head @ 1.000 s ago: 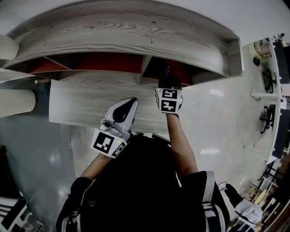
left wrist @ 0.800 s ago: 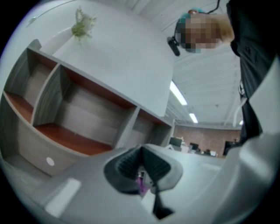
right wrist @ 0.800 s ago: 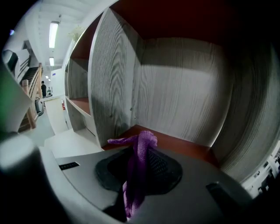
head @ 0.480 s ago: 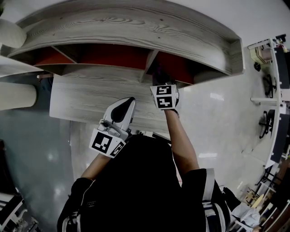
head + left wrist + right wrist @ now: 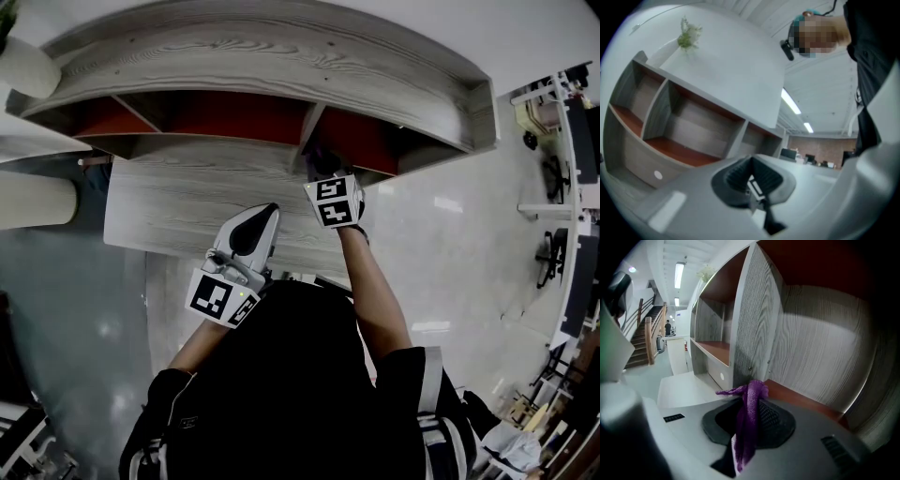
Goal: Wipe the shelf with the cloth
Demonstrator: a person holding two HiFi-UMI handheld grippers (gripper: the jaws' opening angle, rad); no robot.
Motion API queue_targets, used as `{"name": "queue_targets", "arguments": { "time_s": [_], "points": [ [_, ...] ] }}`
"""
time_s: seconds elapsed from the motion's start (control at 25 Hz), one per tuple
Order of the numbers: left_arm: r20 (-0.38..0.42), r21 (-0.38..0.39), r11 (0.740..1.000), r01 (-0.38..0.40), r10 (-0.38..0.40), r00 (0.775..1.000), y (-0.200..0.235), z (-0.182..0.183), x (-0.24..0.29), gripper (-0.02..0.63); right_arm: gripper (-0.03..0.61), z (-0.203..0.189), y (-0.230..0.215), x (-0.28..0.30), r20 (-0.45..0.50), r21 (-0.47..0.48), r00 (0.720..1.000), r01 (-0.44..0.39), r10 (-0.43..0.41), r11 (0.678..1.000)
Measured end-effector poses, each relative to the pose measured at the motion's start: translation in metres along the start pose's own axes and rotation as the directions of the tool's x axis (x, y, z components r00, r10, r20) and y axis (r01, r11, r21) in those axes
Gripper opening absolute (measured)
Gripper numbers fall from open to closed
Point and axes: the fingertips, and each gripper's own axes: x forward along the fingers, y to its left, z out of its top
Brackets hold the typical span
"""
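A purple cloth (image 5: 749, 414) hangs bunched between the jaws of my right gripper (image 5: 750, 399), which is shut on it. In the head view the right gripper (image 5: 321, 167) reaches into the right compartment of the grey wooden shelf unit (image 5: 281, 56), close to the upright divider (image 5: 309, 131). The cloth's tip is at the front edge of that compartment's red-brown floor (image 5: 801, 401). My left gripper (image 5: 266, 212) hovers over the lower grey ledge (image 5: 159, 206), away from the cloth. Its jaws are shut with nothing between them (image 5: 751, 179).
The divider (image 5: 754, 319) stands just left of the cloth, the compartment's grey back wall (image 5: 820, 348) behind it. More red-floored compartments (image 5: 679, 150) lie to the left. A small plant (image 5: 688, 35) tops the unit. A staircase (image 5: 644, 338) and glossy floor (image 5: 450, 244) surround it.
The right gripper with the cloth has shifted left inside the right compartment, closer to the divider. The left gripper has stayed where it was.
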Motion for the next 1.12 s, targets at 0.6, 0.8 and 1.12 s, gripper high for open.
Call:
{"name": "queue_targets", "arguments": {
  "time_s": [0.6,0.8,1.12],
  "points": [
    [0.004,-0.001,0.999,0.04,-0.04,0.999,-0.008,0.002,0.009,0.003,0.052,-0.005,0.025,-0.008,-0.008,-0.093,0.997,-0.083,0.083,0.992],
    [-0.001,-0.002,0.998,0.058,-0.058,0.998,-0.012,0.002,0.013,0.003,0.052,-0.017,0.038,-0.019,-0.004,-0.045,0.99,-0.14,0.14,0.989],
    [-0.011,-0.01,0.997,0.071,-0.071,0.997,-0.011,0.0,0.021,0.003,0.052,-0.007,-0.009,-0.061,0.158,0.126,0.985,0.049,-0.069,0.991]
  ]
}}
